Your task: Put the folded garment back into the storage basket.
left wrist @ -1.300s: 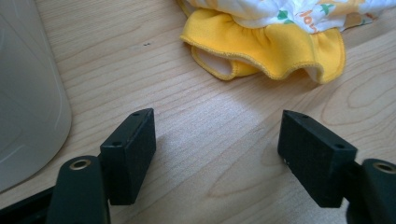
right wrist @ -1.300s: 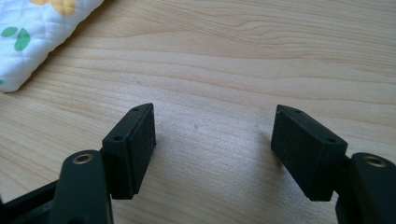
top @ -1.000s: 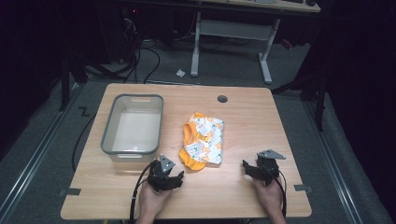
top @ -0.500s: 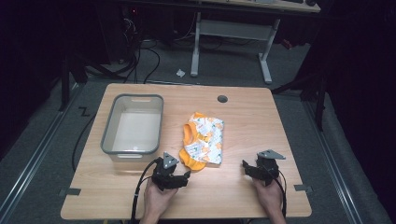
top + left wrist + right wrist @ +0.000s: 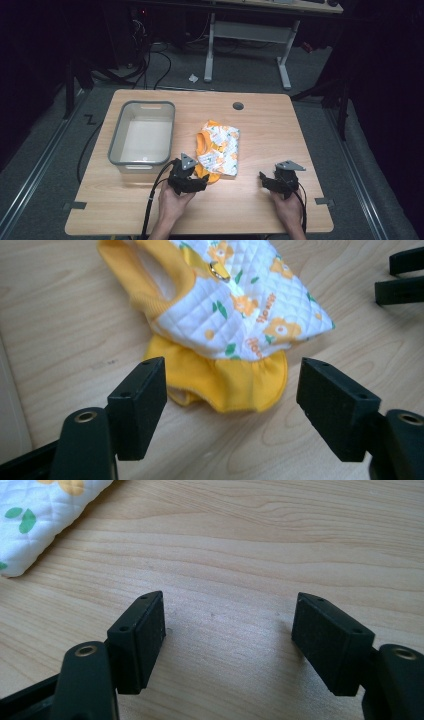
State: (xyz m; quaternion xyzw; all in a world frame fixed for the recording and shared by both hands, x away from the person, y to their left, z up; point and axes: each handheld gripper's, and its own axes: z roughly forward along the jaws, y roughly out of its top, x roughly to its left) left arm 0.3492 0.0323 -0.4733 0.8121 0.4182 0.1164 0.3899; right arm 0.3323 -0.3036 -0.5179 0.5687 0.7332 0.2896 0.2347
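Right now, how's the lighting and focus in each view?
High view: the table is lit, the room around it dark, detail soft. Left gripper view: bright and even, the garment sharp, near tongs slightly soft. Right gripper view: wood grain crisp, soft shadows under the tongs.

Each black hand-held gripper [image 5: 200, 184] has blocky screw-holed jaws, a grey three-cornered top plate and a trailing black cable [image 5: 150, 207].

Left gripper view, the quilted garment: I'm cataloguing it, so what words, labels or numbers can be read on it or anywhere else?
Quilted baby garment: small orange lettering printed among the flowers, too blurred and tilted to read.
Plastic bin: no text legible.
Table: none.
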